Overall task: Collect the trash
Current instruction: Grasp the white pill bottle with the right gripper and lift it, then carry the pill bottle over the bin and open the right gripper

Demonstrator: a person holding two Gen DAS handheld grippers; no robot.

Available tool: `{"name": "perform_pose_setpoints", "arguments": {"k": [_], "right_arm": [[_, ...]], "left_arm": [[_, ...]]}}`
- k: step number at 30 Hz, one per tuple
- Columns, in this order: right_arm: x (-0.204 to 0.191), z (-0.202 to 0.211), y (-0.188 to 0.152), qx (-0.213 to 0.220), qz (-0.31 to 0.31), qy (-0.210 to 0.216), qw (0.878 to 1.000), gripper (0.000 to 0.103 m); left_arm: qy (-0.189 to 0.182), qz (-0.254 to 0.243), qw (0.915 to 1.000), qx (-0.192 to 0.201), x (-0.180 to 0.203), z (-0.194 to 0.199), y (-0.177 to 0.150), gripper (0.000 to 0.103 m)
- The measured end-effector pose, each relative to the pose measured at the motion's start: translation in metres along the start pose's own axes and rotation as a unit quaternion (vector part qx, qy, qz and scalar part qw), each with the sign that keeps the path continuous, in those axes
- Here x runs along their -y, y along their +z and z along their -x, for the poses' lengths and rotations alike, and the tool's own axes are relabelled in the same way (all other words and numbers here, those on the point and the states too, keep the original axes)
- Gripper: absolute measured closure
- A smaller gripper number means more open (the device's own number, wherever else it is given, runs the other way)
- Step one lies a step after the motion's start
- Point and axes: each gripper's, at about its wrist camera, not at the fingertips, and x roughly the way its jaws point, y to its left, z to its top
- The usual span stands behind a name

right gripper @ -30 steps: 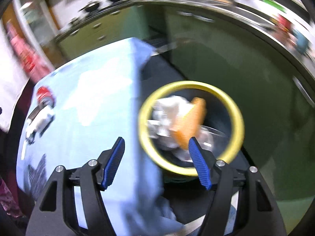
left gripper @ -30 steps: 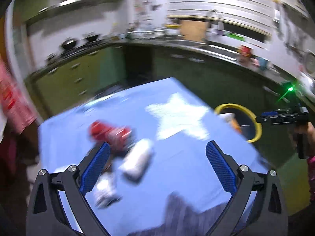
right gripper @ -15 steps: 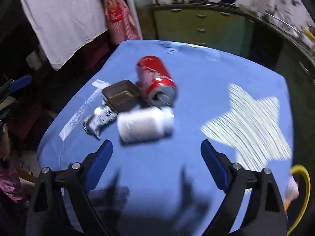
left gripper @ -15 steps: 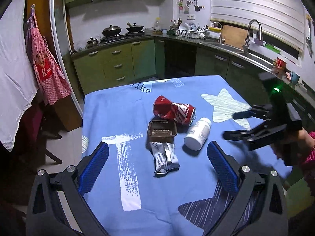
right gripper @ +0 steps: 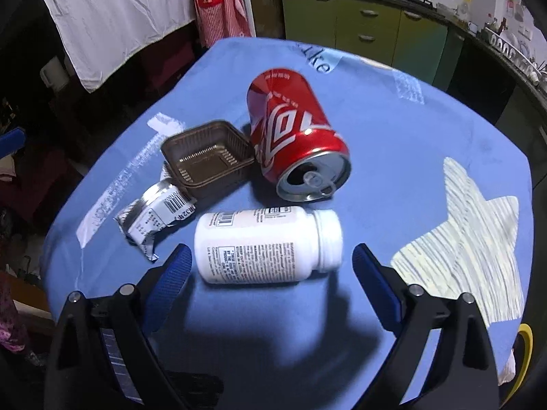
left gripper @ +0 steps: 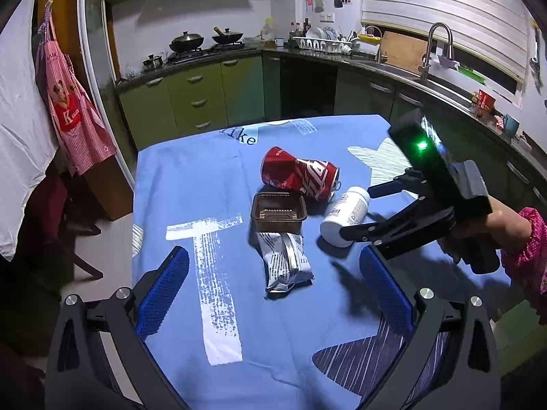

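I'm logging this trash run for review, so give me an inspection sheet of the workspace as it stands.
Surface: table under a blue cloth with white prints.
Job's things: red can on its side; white bottle on its side; brown tray upright; silver wrapper crumpled. Yellow bin rim at the table's edge.
Clutter: nothing seen.
Grippers: left gripper open, empty, short of the wrapper; right gripper open, flanking the bottle, not shut on it.
Cables: nothing seen.
Surroundings: green cabinets, stove with pans, sink, hanging apron.
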Motion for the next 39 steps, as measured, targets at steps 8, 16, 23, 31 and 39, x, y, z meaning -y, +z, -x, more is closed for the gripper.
{"name": "perform_pose_setpoints", "arguments": {"k": [8, 16, 23, 31, 39], "right_arm": [[-0.007, -0.013, 0.003, -0.001, 0.006, -0.008, 1.0, 0.013], [-0.008, -0.006, 0.0, 0.004, 0.008, -0.01, 1.0, 0.022], [-0.005, 0.027, -0.014, 0.034, -0.007, 0.001, 0.999, 0.022], [0.045, 0.089, -0.056, 0.068, -0.07, -0.049, 0.994, 0.022], [0.168, 0.145, -0.155, 0.034, -0.217, -0.194, 0.956, 0.022]], "left_arm": [[0.0, -0.004, 1.0, -0.007, 0.002, -0.005, -0.003, 0.005], [0.0, -0.005, 0.9999, -0.015, 0.003, -0.011, -0.005, 0.005], [-0.001, -0.009, 0.9999, -0.014, 0.006, -0.011, -0.004, 0.005], [-0.006, -0.022, 0.9995, -0.021, 0.018, -0.019, -0.002, 0.005], [-0.016, -0.041, 0.9986, -0.029, 0.038, -0.029, 0.002, 0.005]]}}
